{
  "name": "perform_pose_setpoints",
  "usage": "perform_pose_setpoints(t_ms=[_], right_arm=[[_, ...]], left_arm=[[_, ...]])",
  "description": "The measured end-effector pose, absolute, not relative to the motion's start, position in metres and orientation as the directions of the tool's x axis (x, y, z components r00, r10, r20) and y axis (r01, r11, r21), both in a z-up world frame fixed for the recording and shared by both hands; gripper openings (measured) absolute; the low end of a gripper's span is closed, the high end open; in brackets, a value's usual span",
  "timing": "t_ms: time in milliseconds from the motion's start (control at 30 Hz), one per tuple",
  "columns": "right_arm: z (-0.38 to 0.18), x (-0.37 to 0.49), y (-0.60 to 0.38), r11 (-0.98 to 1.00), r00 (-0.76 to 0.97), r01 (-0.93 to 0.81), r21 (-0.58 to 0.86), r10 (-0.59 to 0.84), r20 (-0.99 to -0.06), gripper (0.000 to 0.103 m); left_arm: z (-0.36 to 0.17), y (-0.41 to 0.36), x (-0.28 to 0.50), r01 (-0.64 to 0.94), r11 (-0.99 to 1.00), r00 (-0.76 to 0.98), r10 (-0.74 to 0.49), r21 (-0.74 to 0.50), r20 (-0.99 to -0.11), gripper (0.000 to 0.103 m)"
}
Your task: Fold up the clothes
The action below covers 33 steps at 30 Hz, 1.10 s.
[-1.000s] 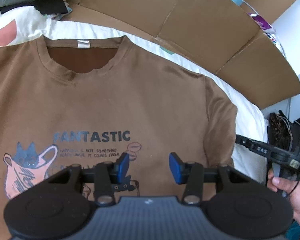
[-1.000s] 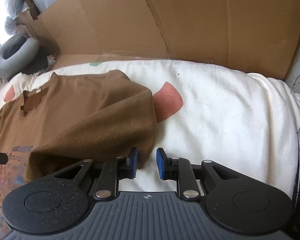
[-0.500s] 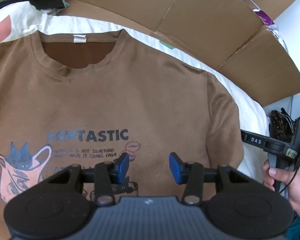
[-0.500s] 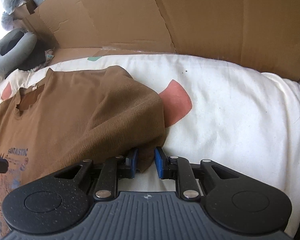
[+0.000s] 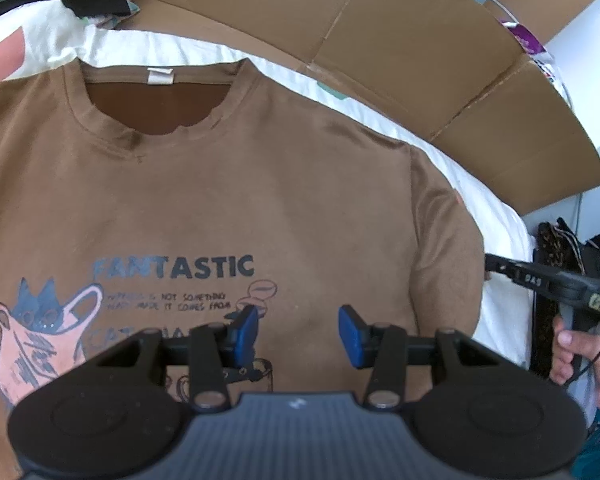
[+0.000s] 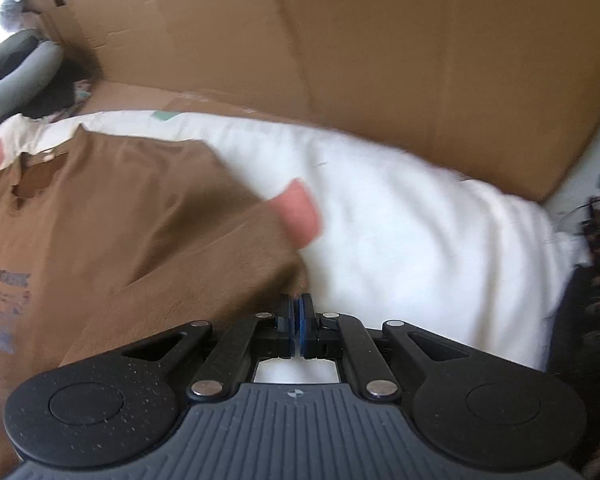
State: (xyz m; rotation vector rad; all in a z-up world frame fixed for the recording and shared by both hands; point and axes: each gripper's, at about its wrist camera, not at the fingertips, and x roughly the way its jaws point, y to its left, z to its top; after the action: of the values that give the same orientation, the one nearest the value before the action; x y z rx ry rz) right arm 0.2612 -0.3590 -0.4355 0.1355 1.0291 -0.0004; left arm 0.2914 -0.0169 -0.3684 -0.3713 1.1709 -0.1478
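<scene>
Brown cotton: a brown T-shirt (image 5: 260, 200) is spread face up on a white bedsheet (image 6: 400, 220), its collar (image 5: 156, 112) turned toward the cardboard.
Print: the word "FANTASTIC" (image 5: 174, 268) is read across the chest, with a pink cup drawing (image 5: 40, 336) to its left and smaller lines of text beneath, too small to be read.
Neck label: a white tag (image 5: 160, 76) is seen inside the back of the collar.
Left gripper (image 5: 298, 334): it is held above the lower chest of the shirt with its blue pads (image 5: 350, 336) spread wide apart; nothing is held between them.
Right gripper (image 6: 299, 326): its blue pads are pressed together with hardly a gap, at the edge of the shirt's sleeve (image 6: 204, 264); the sleeve hem is seen running into the closed pads, so the cloth appears to be pinched.
Sleeve: it is lifted and bunched into a ridge leading toward the right gripper, with motion blur over the cloth.
Hand (image 5: 580, 360): the person's right hand is seen at the right edge of the left wrist view, wrapped around the other tool's handle.
Sheet pattern: a pink patch (image 6: 300, 216) is shown just beyond the sleeve.
Surroundings: flattened cardboard (image 6: 340, 40) is stood behind the bed, and a grey ring cushion (image 6: 12, 68) lies at the far left.
</scene>
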Motion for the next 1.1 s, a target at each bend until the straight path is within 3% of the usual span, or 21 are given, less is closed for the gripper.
perform_pose_setpoints(t_ms=[300, 700, 1100], right_arm=[[-0.413, 0.273, -0.397, 0.996, 0.542, 0.087, -0.011, -0.056, -0.838, 0.0], [-0.392, 0.284, -0.416, 0.982, 0.628, 0.186, -0.033, -0.145, -0.764, 0.003], [-0.414, 0.243, -0.398, 0.985, 0.515, 0.169, 0.035, -0.058, -0.855, 0.003]], left_arm=[[-0.37, -0.018, 0.293, -0.077, 0.931, 0.383, -0.303, -0.358, -0.872, 0.047], [-0.375, -0.02, 0.297, -0.073, 0.931, 0.371, -0.308, -0.358, -0.876, 0.047], [-0.376, -0.017, 0.298, -0.077, 0.929, 0.368, -0.311, -0.362, -0.876, 0.047]])
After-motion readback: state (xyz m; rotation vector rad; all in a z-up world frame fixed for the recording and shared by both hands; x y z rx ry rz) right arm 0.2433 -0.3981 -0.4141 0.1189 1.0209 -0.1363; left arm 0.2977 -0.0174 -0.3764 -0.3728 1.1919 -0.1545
